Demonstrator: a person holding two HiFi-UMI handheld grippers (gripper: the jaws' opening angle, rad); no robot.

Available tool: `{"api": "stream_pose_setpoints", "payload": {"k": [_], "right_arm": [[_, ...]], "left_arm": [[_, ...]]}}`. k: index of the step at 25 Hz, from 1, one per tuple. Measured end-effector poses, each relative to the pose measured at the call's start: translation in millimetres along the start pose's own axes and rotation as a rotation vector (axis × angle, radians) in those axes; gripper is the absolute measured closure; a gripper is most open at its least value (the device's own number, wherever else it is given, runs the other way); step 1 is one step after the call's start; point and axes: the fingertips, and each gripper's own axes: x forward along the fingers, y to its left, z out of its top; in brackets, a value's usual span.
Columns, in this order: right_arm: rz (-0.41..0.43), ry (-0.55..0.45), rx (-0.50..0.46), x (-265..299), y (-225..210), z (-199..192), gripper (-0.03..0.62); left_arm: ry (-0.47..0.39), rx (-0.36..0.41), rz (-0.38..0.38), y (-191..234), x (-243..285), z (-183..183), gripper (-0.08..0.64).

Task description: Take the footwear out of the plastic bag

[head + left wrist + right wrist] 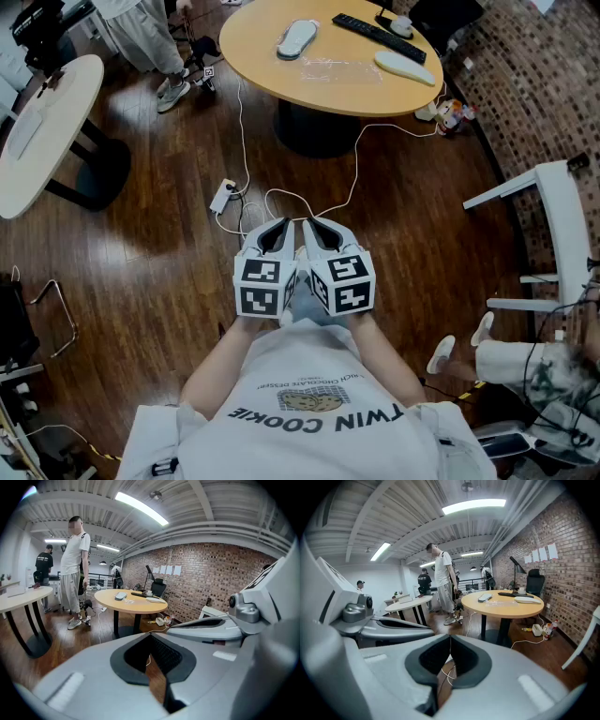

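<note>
Head view: left gripper [280, 225] and right gripper [311, 224] both closed and empty, well short of round table [281, 86]; floor cables [246, 141] before it could trip the person.

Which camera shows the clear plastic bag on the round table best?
The head view: it looks down on the plastic bag, which lies flat on the round table between two slippers. Both gripper views see the tabletop nearly edge-on from afar, so there the plastic bag is only a faint glint.

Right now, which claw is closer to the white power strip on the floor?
Left. The left claw hangs just right of the white power strip; the right claw is beyond the left one, farther away.
</note>
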Motion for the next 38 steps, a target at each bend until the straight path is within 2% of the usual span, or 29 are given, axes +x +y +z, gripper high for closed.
{"api": "stream_pose_setpoints", "payload": {"k": [8, 15, 21, 28, 38], "right_arm": [[0.022, 0.008, 0.004, 62, -40, 42, 0.589], [0.055, 0.003, -0.031, 116, -85, 89, 0.589], [0.099, -0.021, -0.035, 159, -119, 125, 0.589], [0.119, -0.026, -0.003, 187, -146, 137, 0.589], [0.073, -0.025, -0.001, 223, -190, 142, 0.589]], "left_arm": [[0.031, 0.005, 0.03, 41, 63, 42, 0.555], [0.035, -0.025, 0.057, 74, 127, 91, 0.555], [0.034, 0.004, 0.098, 95, 173, 128, 0.555], [0.068, 0.061, 0.099, 97, 211, 144, 0.555], [0.054, 0.093, 0.051, 98, 272, 159, 0.555]]}}
